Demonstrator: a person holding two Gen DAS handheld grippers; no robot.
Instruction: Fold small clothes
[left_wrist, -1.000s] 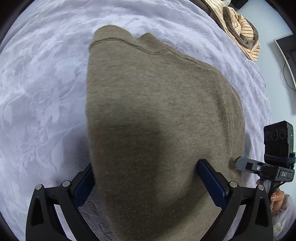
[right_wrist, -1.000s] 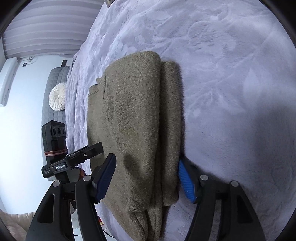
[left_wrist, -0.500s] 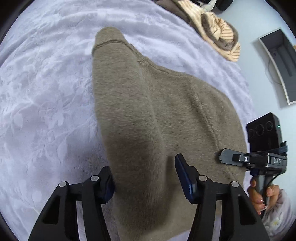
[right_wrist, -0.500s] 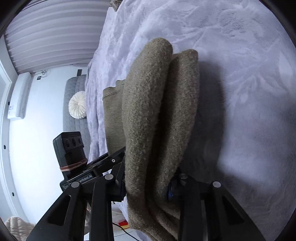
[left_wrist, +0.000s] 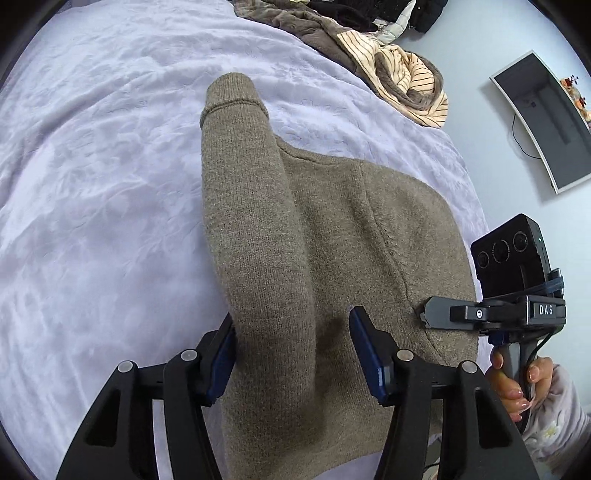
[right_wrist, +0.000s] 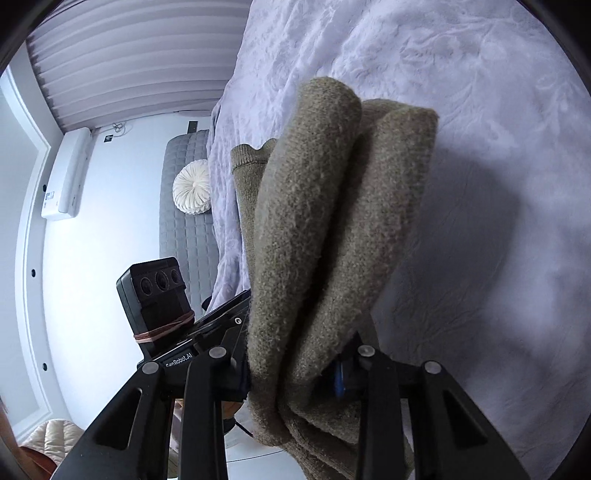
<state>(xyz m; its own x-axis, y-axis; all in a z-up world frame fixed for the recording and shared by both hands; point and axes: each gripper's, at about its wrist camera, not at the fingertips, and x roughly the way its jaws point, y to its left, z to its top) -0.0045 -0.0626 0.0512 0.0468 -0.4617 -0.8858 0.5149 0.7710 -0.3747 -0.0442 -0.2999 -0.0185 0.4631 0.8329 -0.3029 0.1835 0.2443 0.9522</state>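
Pale lavender bedding (left_wrist: 92, 192) with a raised floral pattern fills most of both views, and on it we have one olive-brown knitted sweater (left_wrist: 332, 236), folded lengthways into thick layers. From the left wrist it shows a ribbed hem at the far end, a long rolled fold running toward us and a flatter panel spreading to the right. From the right wrist we count two fat rounded folds standing side by side, lifted off the bed and throwing a shadow on the cover.

Our left gripper (left_wrist: 295, 350) has its two blue-padded fingers around the near end of the rolled fold; the left pad touches the knit, while the right pad seems to stand just off it, so we cannot tell whether the cloth is truly pinched. Its jaws have just been closing. Our right gripper (right_wrist: 291, 369) is clamped on the bunched edge of the sweater, its pads buried in the wool, after closing too.

At the bed's far corner lies one heap of other clothes (left_wrist: 391, 70), a striped cream piece among them. One white round cushion (right_wrist: 192, 192) sits against a grey quilted headboard (right_wrist: 181, 221).
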